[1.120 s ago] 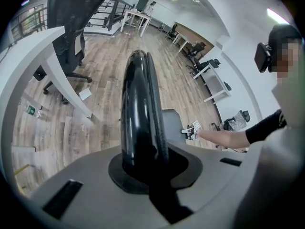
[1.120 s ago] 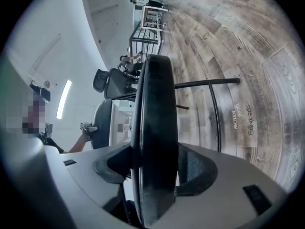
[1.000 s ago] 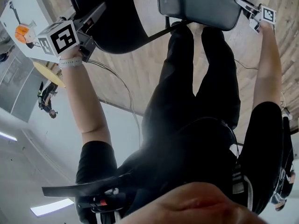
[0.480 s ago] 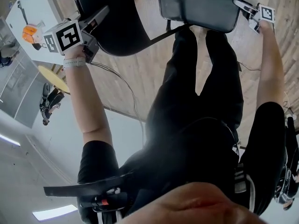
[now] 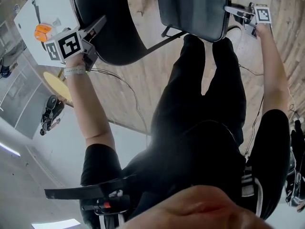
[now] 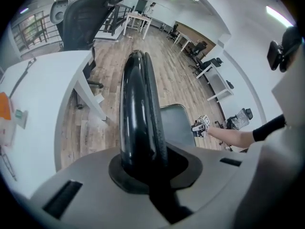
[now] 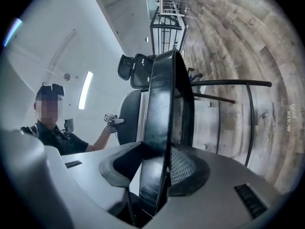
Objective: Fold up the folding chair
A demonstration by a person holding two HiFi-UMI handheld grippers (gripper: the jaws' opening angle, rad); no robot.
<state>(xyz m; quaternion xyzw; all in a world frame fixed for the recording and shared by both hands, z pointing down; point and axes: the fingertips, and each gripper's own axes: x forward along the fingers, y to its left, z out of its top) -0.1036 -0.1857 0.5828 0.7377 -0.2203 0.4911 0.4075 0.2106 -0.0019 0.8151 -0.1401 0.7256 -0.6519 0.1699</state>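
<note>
Up at eleven o'clock in the head view, the left gripper [image 5: 100, 24] has its fingers clenched on the rounded edge of the black backrest [image 5: 116, 27] of the folding chair [image 5: 157, 18]. Its own view shows that glossy rim [image 6: 138, 113] standing upright between the two pads, with both of them tight against it. Toward one o'clock, the right gripper [image 5: 230, 8] sits at the side edge of the dark seat [image 5: 193, 8]. In the right gripper view its fingers are closing on that edge [image 7: 164, 128], which fills the gap between them and touches a pad on either side. Seat and backrest lie close together, the seat at three o'clock of the backrest, joined by a thin black frame tube [image 5: 164, 35]. Both hang over the wooden floor [image 5: 138, 80], just past the person's black-clad legs [image 5: 200, 94]. A white surface [image 5: 43, 6] with an orange object [image 5: 42, 31] on it stands at nine o'clock of the left gripper.
</note>
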